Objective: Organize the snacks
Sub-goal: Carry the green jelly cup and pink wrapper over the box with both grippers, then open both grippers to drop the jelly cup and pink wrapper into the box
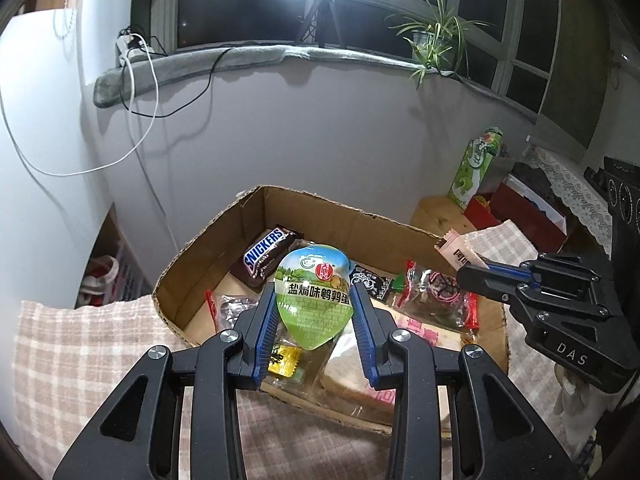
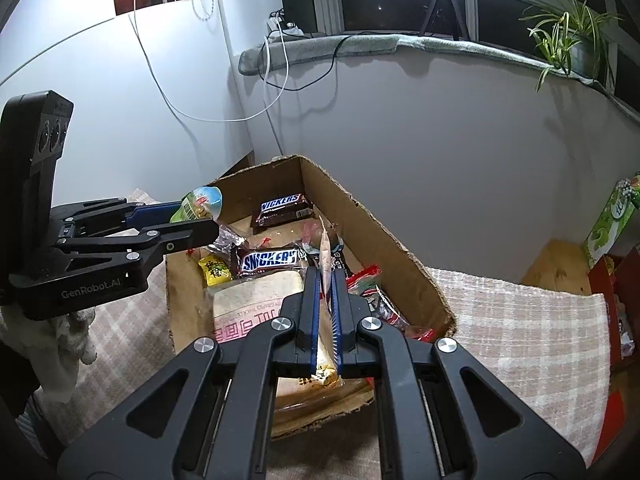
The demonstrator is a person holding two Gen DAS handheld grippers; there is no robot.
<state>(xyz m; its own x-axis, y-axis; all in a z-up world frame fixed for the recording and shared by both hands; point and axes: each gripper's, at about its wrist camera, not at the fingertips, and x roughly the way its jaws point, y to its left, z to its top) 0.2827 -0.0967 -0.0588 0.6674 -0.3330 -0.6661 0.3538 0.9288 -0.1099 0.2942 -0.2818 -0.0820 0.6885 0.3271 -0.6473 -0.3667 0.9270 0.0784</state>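
Note:
An open cardboard box [image 1: 320, 200] [image 2: 380, 240] stands on a checked cloth and holds several snacks. Among them are two Snickers bars [image 1: 266, 256] [image 2: 282, 204] [image 2: 270, 260], a wrapped bread slice [image 2: 256, 300] and a red-edged packet [image 1: 440, 296]. My left gripper [image 1: 312, 292] [image 2: 208, 224] hovers over the box's near end, shut on a green egg-shaped snack packet [image 1: 314, 304] [image 2: 198, 204]. My right gripper [image 2: 326, 274] [image 1: 466, 276] is over the box's right side, shut on a thin pink packet [image 1: 460, 254] [image 2: 323, 256], which the right wrist view shows edge-on.
The checked cloth [image 1: 80, 352] [image 2: 520, 320] covers the surface around the box. A green carton [image 1: 476, 168] and a red box [image 1: 520, 208] stand at the right on a wooden top. A wall, cables and a windowsill with a plant [image 1: 436, 36] lie behind.

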